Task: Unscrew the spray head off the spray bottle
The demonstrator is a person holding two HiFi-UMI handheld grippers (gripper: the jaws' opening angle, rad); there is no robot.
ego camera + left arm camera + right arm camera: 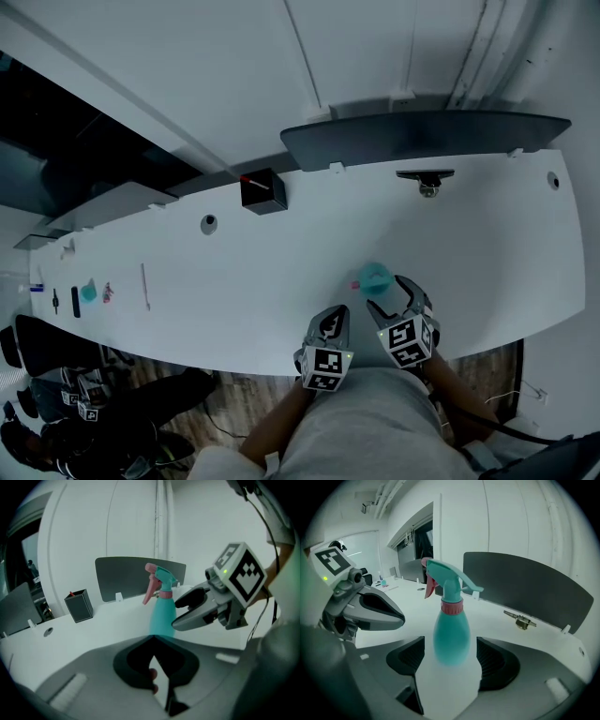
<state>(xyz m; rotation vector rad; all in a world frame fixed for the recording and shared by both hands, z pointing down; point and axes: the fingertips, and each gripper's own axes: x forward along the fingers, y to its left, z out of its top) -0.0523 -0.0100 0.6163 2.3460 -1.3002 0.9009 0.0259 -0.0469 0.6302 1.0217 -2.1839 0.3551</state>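
Teal spray bottle (451, 632) untouched between wide-spread jaws of right tool (451, 662).

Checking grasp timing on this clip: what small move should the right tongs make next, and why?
Probably close the right tongs on the spray bottle: its body stands upright between their open jaws, untouched, and the spray head is still on.

No legible text, seemingly.
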